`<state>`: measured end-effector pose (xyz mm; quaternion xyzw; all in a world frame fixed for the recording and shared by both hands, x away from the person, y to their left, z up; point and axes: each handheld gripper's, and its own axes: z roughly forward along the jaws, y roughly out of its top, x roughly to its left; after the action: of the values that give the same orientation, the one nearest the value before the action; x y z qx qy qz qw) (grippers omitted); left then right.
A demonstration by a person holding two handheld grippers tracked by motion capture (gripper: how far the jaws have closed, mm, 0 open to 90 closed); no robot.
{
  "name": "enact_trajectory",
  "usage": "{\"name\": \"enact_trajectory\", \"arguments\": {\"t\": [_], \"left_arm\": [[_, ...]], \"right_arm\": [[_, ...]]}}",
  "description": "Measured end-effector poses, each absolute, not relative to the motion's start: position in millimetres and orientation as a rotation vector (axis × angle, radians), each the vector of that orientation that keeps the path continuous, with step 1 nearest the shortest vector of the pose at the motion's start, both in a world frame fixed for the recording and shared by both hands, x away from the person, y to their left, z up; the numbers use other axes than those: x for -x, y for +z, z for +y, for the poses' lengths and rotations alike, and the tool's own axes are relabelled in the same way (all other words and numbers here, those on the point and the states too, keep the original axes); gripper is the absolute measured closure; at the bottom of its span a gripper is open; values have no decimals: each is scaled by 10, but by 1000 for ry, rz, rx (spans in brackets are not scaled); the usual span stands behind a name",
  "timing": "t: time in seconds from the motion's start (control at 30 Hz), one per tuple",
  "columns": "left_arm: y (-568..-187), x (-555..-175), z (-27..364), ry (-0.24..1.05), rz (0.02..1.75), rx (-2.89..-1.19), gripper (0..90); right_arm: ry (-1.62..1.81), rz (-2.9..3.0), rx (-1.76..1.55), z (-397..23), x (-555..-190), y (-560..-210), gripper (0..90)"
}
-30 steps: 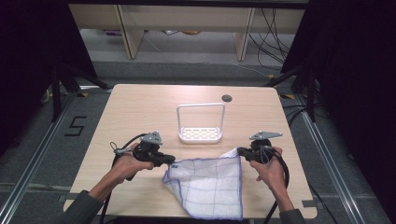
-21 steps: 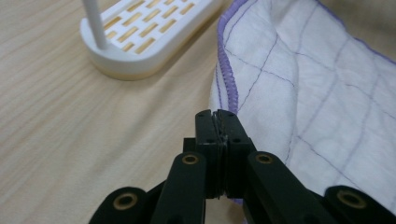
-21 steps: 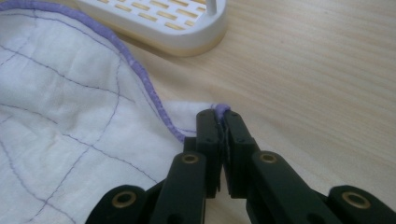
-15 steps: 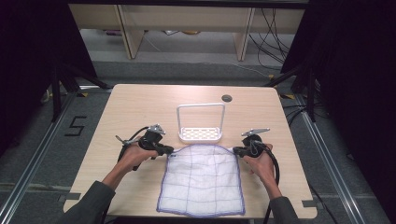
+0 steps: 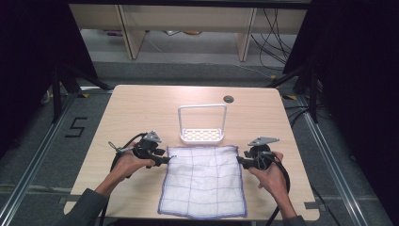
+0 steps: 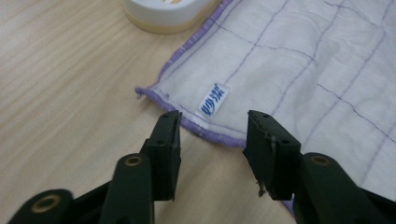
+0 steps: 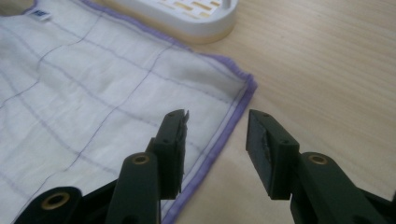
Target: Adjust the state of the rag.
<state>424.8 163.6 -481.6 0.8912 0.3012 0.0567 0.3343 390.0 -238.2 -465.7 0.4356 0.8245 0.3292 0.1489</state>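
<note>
Cloth [image 5: 203,181] now spread flat on wooden table [image 5: 136,108], both grippers just released, dark room, grey floor [image 5: 188,61]

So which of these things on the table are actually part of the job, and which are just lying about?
In use:
- white cloth, spread flat
- left gripper, jaws just opened, at its far-left corner
- right gripper, jaws just opened, at its far-right corner

Lying about:
- white rack
- table
</note>
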Motion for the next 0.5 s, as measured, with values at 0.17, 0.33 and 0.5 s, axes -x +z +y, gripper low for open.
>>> {"name": "enact_trajectory", "arguments": {"t": [0.17, 0.33, 0.5], "left_arm": [[-4831, -4095, 1681, 146, 828, -2274, 463], [-4848, -4136, 1775, 191, 901, -2230, 420], [-4873, -4170, 1790, 210, 944, -2221, 383]], "right_arm": [[989, 2334, -1270, -2419, -3788, -4691, 552], [932, 2359, -1290, -2467, -3839, -4691, 540], [940, 2353, -1304, -2437, -3893, -4738, 516]]}}
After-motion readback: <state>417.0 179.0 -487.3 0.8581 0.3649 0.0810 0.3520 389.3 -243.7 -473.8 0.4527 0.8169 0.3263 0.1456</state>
